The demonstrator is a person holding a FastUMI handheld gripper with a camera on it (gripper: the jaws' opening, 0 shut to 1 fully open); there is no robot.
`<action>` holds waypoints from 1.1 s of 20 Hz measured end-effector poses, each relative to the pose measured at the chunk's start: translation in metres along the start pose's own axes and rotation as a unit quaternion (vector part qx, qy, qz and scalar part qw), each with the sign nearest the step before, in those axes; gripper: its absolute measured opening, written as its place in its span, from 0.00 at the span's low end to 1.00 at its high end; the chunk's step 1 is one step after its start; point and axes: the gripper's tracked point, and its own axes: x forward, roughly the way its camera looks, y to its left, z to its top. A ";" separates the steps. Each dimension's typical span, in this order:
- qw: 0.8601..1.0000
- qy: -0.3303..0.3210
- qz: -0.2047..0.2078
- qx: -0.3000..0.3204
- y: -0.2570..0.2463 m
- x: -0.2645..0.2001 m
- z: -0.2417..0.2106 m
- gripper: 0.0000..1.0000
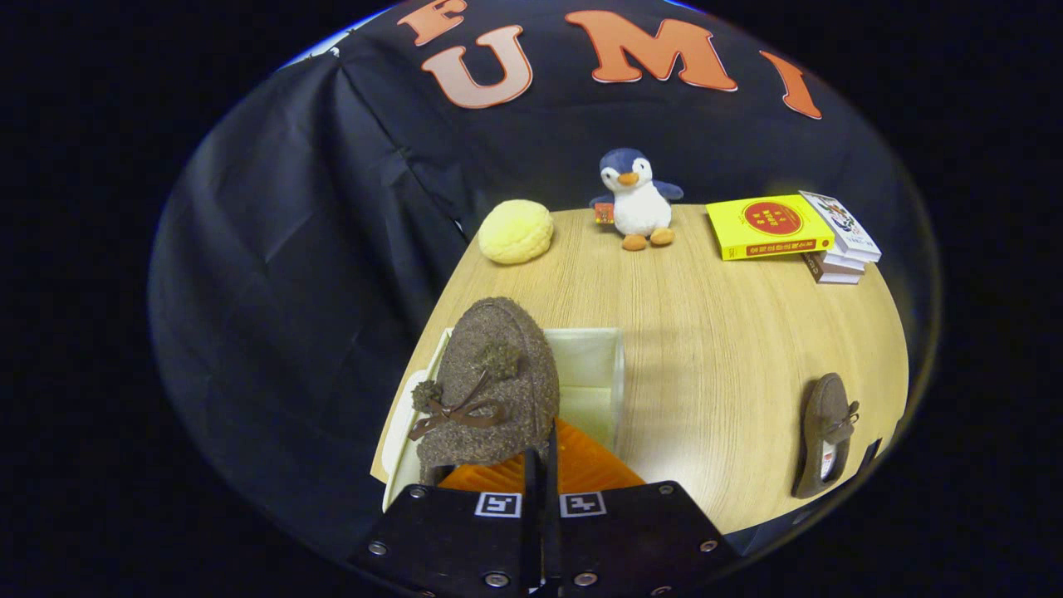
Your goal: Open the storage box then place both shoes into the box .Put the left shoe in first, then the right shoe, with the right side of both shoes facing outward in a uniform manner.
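Observation:
My gripper (541,455) is shut on the rear rim of a brown fuzzy shoe (490,382) that has two pompoms and a bow on top. The shoe hangs toe-forward just ahead of the fingers, over the left part of the open whitish storage box (600,365). The box's inside shows to the right of the shoe, and what looks like its lid (404,432) sticks out on the left under the shoe. The second brown shoe (826,436) lies on the wooden table (714,349) far to the right of the box, toe pointing away from me.
At the table's far edge stand a yellow round plush (516,232), a toy penguin (638,199) and a stack of books (789,226). The table's left edge runs just beside the box, with black cloth beyond it.

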 end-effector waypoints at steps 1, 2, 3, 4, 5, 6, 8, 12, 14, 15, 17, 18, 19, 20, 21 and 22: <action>1.000 0.013 -0.006 0.000 0.005 0.010 -0.006 0.02; 1.000 0.026 -0.009 0.001 0.008 0.020 -0.013 0.02; 0.999 0.039 -0.010 0.001 0.013 0.030 -0.021 0.03; 0.999 0.051 -0.011 0.000 0.018 0.040 -0.026 0.03; 0.998 0.065 -0.016 -0.002 0.024 0.048 -0.033 0.03; 0.997 0.076 -0.023 -0.004 0.027 0.055 -0.040 0.03; 0.995 0.098 -0.036 -0.004 0.032 0.073 -0.053 0.03; 0.990 0.128 -0.049 0.015 0.031 0.094 -0.074 0.03; 0.987 0.154 -0.036 0.031 0.037 0.098 -0.088 0.08; 0.985 0.169 -0.021 0.033 0.041 0.098 -0.095 0.10; 0.982 0.183 0.001 0.034 0.043 0.091 -0.101 0.14; 0.983 0.182 0.011 0.033 0.044 0.089 -0.099 0.16; 0.982 0.185 0.025 0.032 0.044 0.086 -0.099 0.18; 0.980 0.188 0.046 0.034 0.046 0.082 -0.097 0.24; 0.980 0.185 0.068 0.038 0.049 0.075 -0.092 0.26; 0.979 0.180 0.089 0.043 0.051 0.066 -0.087 0.31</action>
